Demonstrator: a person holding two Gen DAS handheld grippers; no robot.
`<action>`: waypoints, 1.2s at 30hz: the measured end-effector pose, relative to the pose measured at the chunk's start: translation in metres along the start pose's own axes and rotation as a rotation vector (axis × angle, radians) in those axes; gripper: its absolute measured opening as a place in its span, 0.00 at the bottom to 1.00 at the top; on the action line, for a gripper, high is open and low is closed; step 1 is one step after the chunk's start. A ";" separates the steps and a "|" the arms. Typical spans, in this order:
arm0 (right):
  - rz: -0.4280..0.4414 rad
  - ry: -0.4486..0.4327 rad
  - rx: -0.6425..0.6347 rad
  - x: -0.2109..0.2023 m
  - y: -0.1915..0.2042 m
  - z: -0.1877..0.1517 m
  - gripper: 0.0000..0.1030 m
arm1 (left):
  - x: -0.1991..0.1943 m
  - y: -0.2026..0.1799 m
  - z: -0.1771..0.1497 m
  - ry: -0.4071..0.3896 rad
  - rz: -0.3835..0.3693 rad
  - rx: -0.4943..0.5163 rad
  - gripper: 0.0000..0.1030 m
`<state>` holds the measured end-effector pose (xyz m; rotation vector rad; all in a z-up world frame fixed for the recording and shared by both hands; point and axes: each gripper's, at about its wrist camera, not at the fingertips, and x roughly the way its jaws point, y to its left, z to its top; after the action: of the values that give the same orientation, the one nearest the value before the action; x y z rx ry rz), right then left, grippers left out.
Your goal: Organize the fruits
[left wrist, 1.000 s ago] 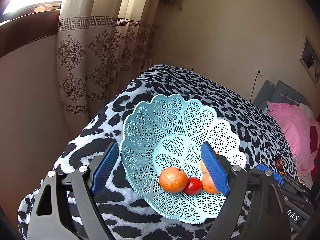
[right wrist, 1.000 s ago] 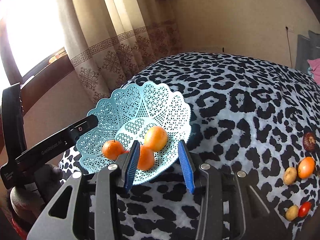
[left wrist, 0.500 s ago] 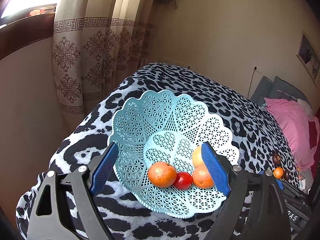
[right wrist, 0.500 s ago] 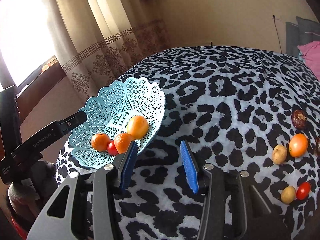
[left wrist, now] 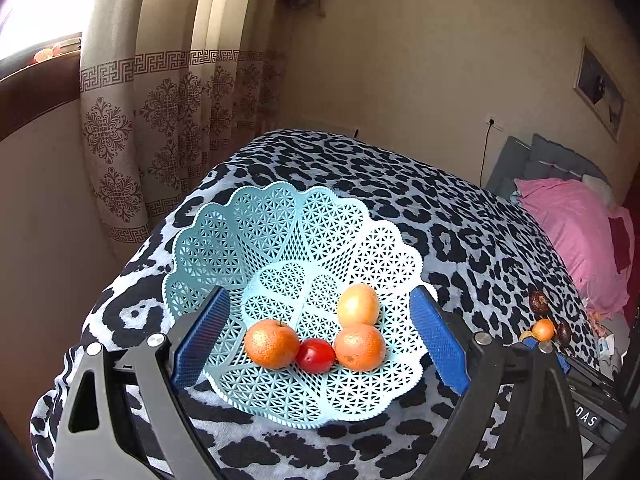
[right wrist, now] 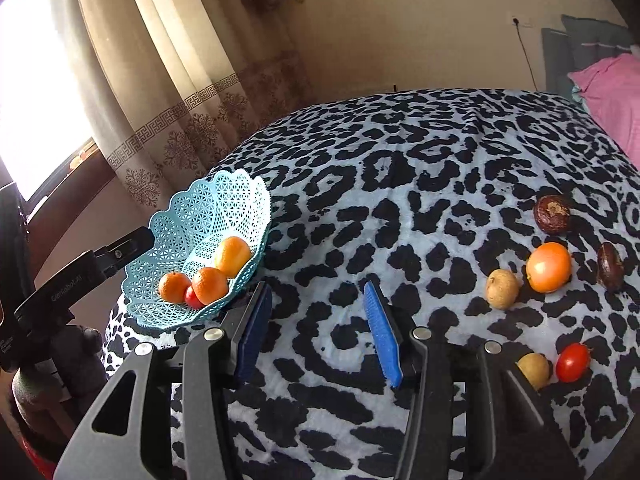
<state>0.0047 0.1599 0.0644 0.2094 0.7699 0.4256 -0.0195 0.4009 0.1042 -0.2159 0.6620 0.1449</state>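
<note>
1. A light blue lattice basket sits on a bed covered by a black-and-white leopard-print blanket, at the near left corner by the curtain.
2. The basket holds three oranges and one small red tomato. One orange lies left of the tomato, a second orange lies right of it, and a paler third orange sits just behind the second.
3. The left gripper has its jaws spread wide, one blue pad on each side of the basket's near half, and it holds nothing.
4. The right gripper is over bare blanket just right of the basket, its jaws open and empty.
5. More fruit lies loose on the blanket well to the right: a large orange fruit, a tan round fruit just left of it, and two dark brown fruits farther back and to the right.
6. Nearer, a second tan fruit sits beside a red tomato, partly behind the right gripper's frame.
7. A pink pillow lies at the far right of the bed.
</note>
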 end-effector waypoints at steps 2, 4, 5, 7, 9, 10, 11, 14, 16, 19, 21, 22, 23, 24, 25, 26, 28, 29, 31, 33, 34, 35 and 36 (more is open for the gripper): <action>-0.006 -0.009 0.022 -0.004 -0.009 0.000 0.49 | 0.000 -0.007 0.000 0.001 -0.001 0.012 0.92; -0.014 -0.022 0.041 -0.010 -0.019 0.000 0.54 | -0.001 -0.014 -0.001 -0.005 0.002 0.023 0.97; -0.020 -0.028 0.050 -0.013 -0.023 -0.001 0.59 | -0.002 -0.016 -0.001 -0.008 0.005 0.027 0.97; -0.029 -0.033 0.071 -0.017 -0.033 -0.002 0.60 | -0.001 -0.023 -0.002 -0.005 0.004 0.034 0.97; -0.037 -0.039 0.091 -0.022 -0.043 -0.004 0.60 | -0.001 -0.029 -0.004 0.000 -0.001 0.043 0.97; -0.037 -0.040 0.106 -0.024 -0.049 -0.004 0.60 | -0.001 -0.032 -0.005 0.001 -0.004 0.049 0.97; -0.037 -0.041 0.119 -0.027 -0.054 -0.005 0.60 | -0.001 -0.036 -0.006 0.003 -0.007 0.056 0.97; -0.049 -0.049 0.147 -0.034 -0.068 -0.006 0.60 | 0.000 -0.048 -0.008 0.008 -0.018 0.080 0.97; -0.066 -0.056 0.152 -0.039 -0.076 -0.007 0.60 | 0.000 -0.056 -0.009 0.010 -0.025 0.097 0.97; -0.102 -0.069 0.145 -0.050 -0.091 -0.005 0.60 | 0.000 -0.064 -0.010 0.009 -0.034 0.116 0.97; -0.128 -0.078 0.150 -0.057 -0.102 -0.003 0.60 | 0.000 -0.069 -0.011 0.010 -0.039 0.121 0.97; -0.140 -0.082 0.158 -0.060 -0.109 -0.002 0.60 | 0.000 -0.071 -0.011 0.011 -0.042 0.123 0.97; -0.149 -0.087 0.165 -0.063 -0.114 -0.001 0.60 | 0.001 -0.073 -0.012 0.012 -0.043 0.126 0.97; -0.160 -0.092 0.173 -0.065 -0.121 -0.001 0.60 | 0.001 -0.075 -0.012 0.013 -0.045 0.131 0.97; -0.170 -0.096 0.180 -0.068 -0.127 -0.001 0.60 | 0.001 -0.077 -0.013 0.014 -0.046 0.136 0.97; -0.183 -0.100 0.188 -0.071 -0.134 0.000 0.60 | 0.001 -0.078 -0.013 0.015 -0.047 0.141 0.97; -0.205 -0.104 0.201 -0.074 -0.145 0.000 0.60 | 0.001 -0.081 -0.014 0.017 -0.050 0.148 0.97; -0.216 -0.104 0.206 -0.075 -0.151 0.001 0.60 | 0.001 -0.082 -0.014 0.017 -0.051 0.150 0.97; -0.241 -0.103 0.217 -0.076 -0.162 0.002 0.60 | 0.002 -0.085 -0.014 0.019 -0.055 0.154 0.97; -0.259 -0.097 0.224 -0.075 -0.170 0.003 0.60 | 0.003 -0.088 -0.015 0.021 -0.058 0.159 0.97; -0.268 -0.093 0.224 -0.074 -0.174 0.004 0.60 | 0.003 -0.089 -0.015 0.022 -0.059 0.162 0.97; -0.274 -0.089 0.223 -0.073 -0.176 0.004 0.60 | 0.004 -0.090 -0.016 0.023 -0.061 0.164 0.97; -0.279 -0.084 0.221 -0.071 -0.178 0.004 0.60 | 0.004 -0.091 -0.016 0.024 -0.063 0.165 0.97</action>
<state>0.0149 -0.0309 0.0524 0.3197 0.7503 0.0665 -0.0074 0.3093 0.1030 -0.0794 0.6869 0.0272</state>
